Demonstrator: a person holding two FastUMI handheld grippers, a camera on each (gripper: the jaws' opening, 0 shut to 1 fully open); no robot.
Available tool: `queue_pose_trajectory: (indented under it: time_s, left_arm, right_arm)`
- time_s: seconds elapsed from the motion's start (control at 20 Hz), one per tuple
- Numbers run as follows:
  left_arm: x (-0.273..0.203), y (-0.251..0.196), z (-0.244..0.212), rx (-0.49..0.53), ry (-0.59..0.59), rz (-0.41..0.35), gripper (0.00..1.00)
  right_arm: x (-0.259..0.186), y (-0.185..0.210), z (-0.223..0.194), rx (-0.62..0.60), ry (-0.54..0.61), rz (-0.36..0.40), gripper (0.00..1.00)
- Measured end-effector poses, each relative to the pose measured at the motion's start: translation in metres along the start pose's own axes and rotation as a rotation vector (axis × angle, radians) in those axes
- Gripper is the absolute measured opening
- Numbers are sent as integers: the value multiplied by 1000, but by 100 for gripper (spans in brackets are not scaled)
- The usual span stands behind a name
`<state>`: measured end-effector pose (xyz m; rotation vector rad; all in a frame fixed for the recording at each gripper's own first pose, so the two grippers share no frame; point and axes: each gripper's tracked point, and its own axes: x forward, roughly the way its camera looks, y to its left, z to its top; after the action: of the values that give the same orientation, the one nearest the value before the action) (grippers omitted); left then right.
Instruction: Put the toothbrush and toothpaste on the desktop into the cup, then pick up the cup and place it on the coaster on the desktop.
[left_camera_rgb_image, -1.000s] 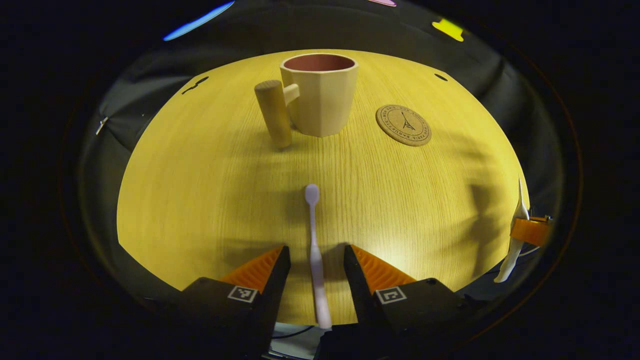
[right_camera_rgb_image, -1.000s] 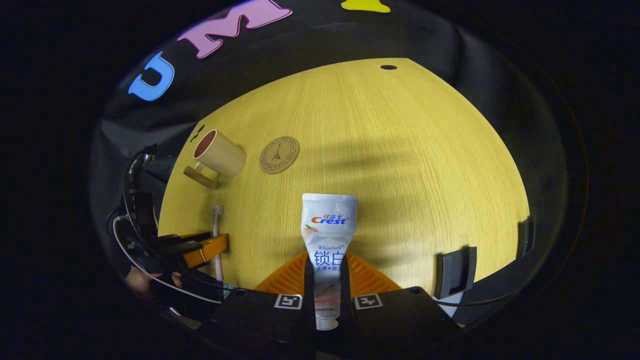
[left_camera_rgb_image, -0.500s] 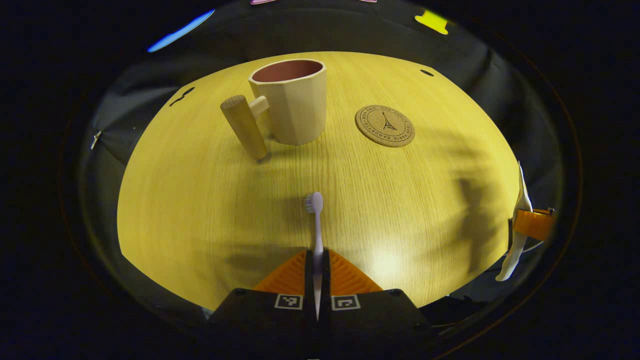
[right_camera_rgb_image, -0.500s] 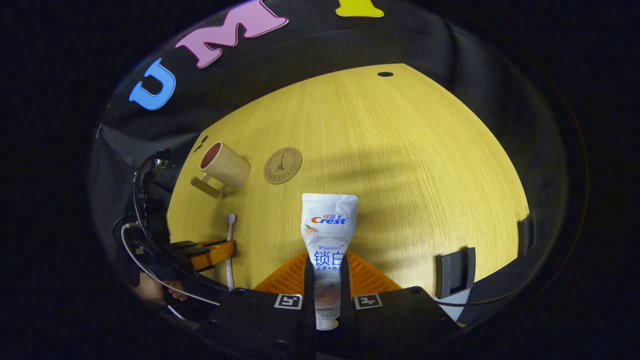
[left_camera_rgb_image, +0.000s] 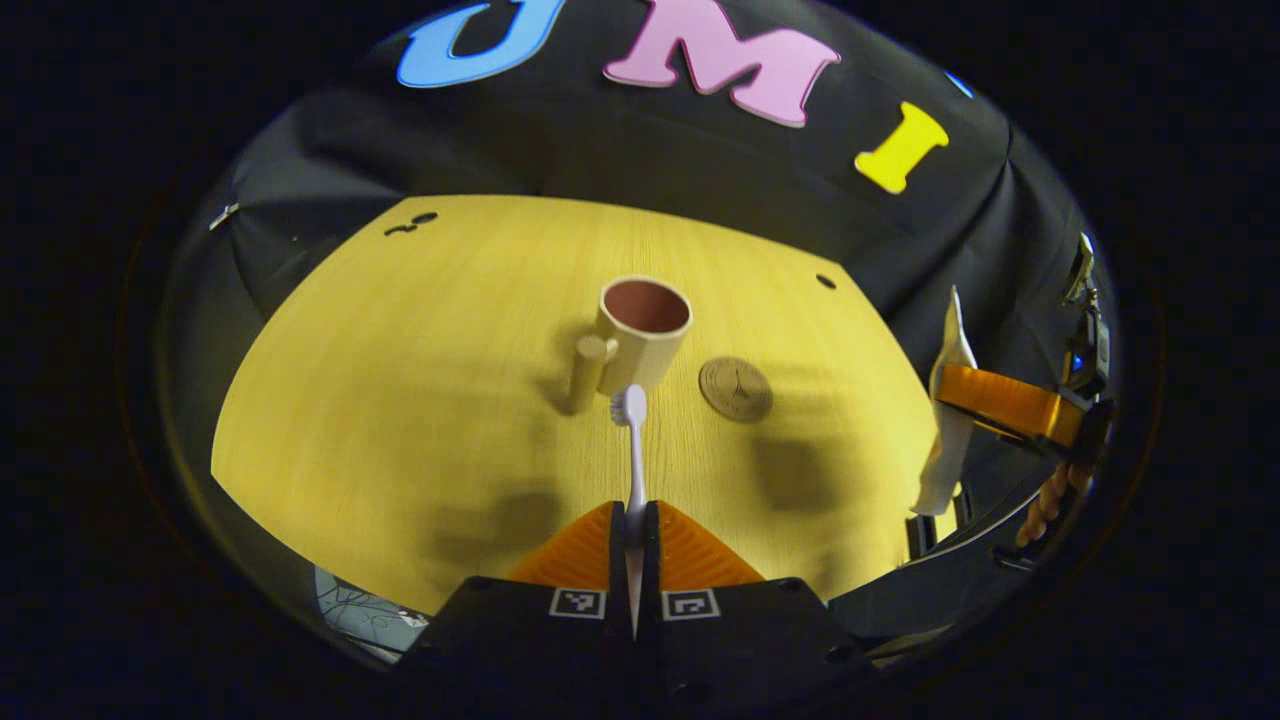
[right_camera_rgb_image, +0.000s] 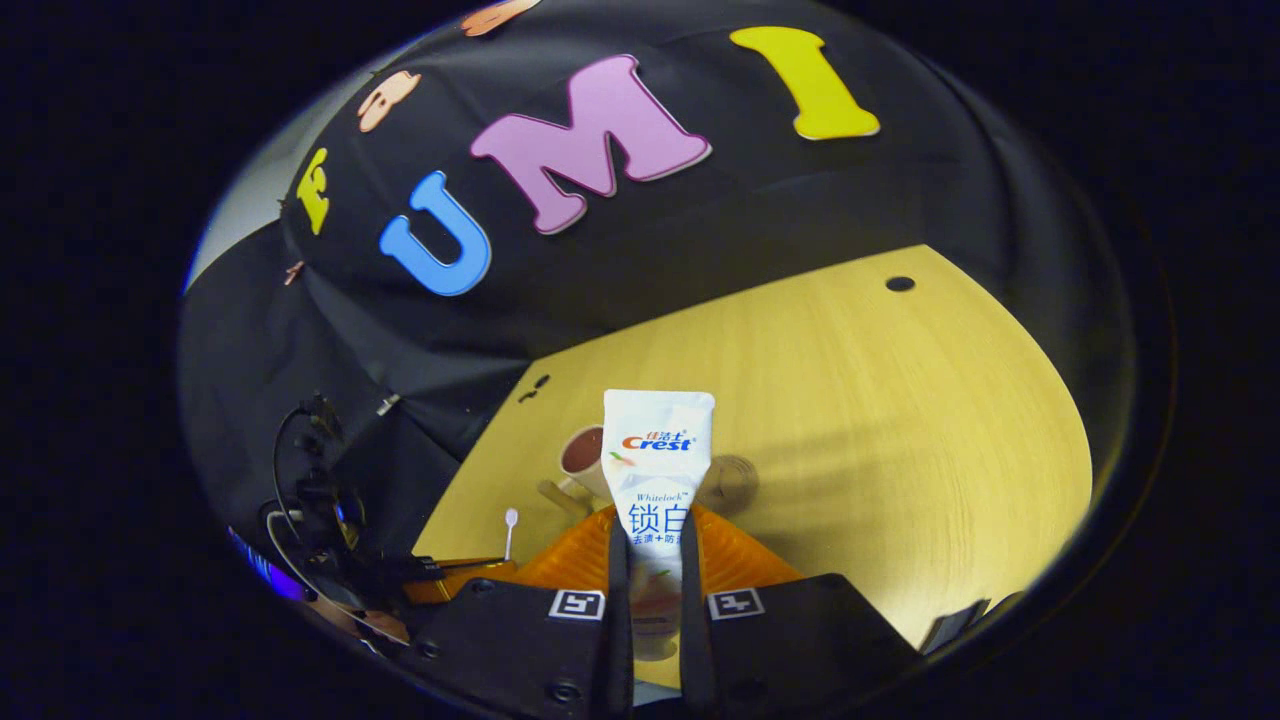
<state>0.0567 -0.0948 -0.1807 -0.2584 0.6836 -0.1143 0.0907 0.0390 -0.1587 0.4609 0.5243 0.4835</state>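
A white toothbrush sticks out head-first from my left gripper, which is shut on its handle, high above the table. Ahead and below stands the cream cup, upright, with a wooden peg handle on its left. The round cork coaster lies just right of the cup. My right gripper is shut on the white toothpaste tube, held upright in the air. In the right gripper view the tube hides part of the cup and part of the coaster.
The yellow wooden table has small dark holes near its far edge. In the left gripper view the right gripper with the tube hovers at the right. The left gripper with the toothbrush shows low left in the right gripper view.
My left gripper shut on the toothbrush a second ago and has since lifted it. Both grippers have risen well above the table, so cup and coaster look smaller and farther.
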Motion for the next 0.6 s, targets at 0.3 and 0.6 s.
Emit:
queue_pose_trajectory:
  time_s: [0.3, 0.6]
  left_arm:
    - [-49, -9, 40, -72, -117, -67, 6]
    - [-78, -10, 47, -98, -165, -55, 6]
  right_arm:
    - [54, 51, 43, 5, -71, 144, 22]
    - [130, 87, 58, -30, -106, 230, 22]
